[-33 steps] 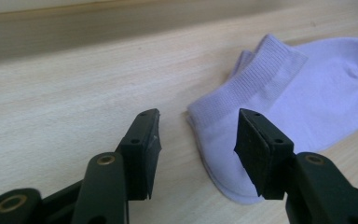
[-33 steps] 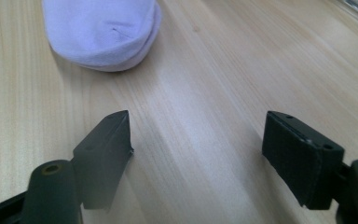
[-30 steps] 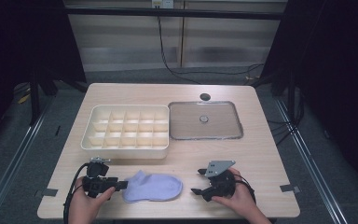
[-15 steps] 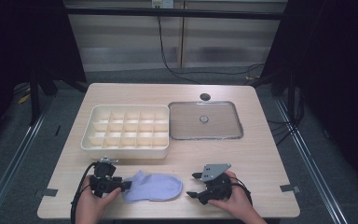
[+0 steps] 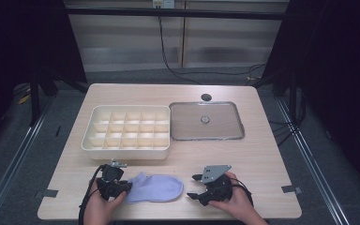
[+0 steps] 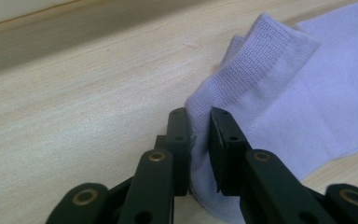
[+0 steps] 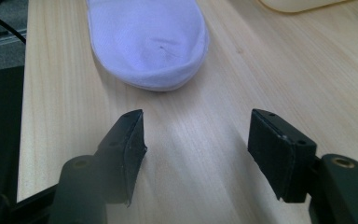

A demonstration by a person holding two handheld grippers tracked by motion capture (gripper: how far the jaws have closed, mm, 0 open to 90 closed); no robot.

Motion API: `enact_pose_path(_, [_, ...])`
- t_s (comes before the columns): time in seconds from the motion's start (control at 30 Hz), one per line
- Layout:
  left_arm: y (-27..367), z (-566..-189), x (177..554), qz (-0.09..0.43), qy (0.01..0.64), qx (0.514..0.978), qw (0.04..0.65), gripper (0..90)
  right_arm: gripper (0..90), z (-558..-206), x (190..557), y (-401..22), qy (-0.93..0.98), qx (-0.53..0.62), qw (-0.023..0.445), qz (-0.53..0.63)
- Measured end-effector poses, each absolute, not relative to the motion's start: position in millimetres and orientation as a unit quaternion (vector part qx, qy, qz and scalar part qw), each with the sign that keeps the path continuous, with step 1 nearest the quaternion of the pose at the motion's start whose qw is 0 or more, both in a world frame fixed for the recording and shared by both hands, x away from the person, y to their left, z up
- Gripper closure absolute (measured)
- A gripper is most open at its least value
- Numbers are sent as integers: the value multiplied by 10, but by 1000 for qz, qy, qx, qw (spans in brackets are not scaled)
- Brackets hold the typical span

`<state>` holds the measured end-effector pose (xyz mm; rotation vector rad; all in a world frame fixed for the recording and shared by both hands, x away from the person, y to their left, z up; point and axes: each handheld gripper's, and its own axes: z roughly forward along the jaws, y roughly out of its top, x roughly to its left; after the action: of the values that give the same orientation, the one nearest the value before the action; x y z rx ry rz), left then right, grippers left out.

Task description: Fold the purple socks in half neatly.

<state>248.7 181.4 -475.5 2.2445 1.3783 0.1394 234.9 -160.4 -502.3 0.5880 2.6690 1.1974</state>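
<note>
Nearest the person, the sock point(image 5: 155, 188) lies flat at the front edge of the table point(image 5: 262, 154), just in front of the divided box point(image 5: 128, 132). The left gripper point(image 5: 122, 186) has just been closing, and its jaws now pinch the ribbed cuff, likely so the end can be lifted. The right gripper point(image 5: 193, 186) rests beyond the toe, well short of it, jaws spread with only bare wood between them, seemingly waiting to take that end. Behind and beside the box lies its lid point(image 5: 205, 121), leaving the compartments open.
</note>
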Motion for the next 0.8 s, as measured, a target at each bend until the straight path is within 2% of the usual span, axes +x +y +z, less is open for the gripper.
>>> enact_pose_path(0.13, [1857,-4760,2486,38,511,818,261,798,396,-5018,2356,-1607,889,198,72,407])
enact_pose_path(0.33, [1923,-4678,2465,11,508,808,297,798,514,-5029,2357,-1552,896,182,66,399])
enact_pose_path(0.43, [1919,-4680,2463,3,508,807,300,798,538,-5042,2359,-1543,896,182,63,400])
enact_pose_path(0.5, [1908,-4652,2467,-6,504,806,310,798,626,-5034,2358,-1546,896,183,65,398])
enact_pose_path(0.63, [1910,-4627,2472,-14,504,802,320,798,729,-5034,2356,-1554,897,180,61,400])
enact_pose_path(0.8, [1929,-4595,2474,-24,503,796,336,798,771,-5027,2360,-1537,898,180,57,397])
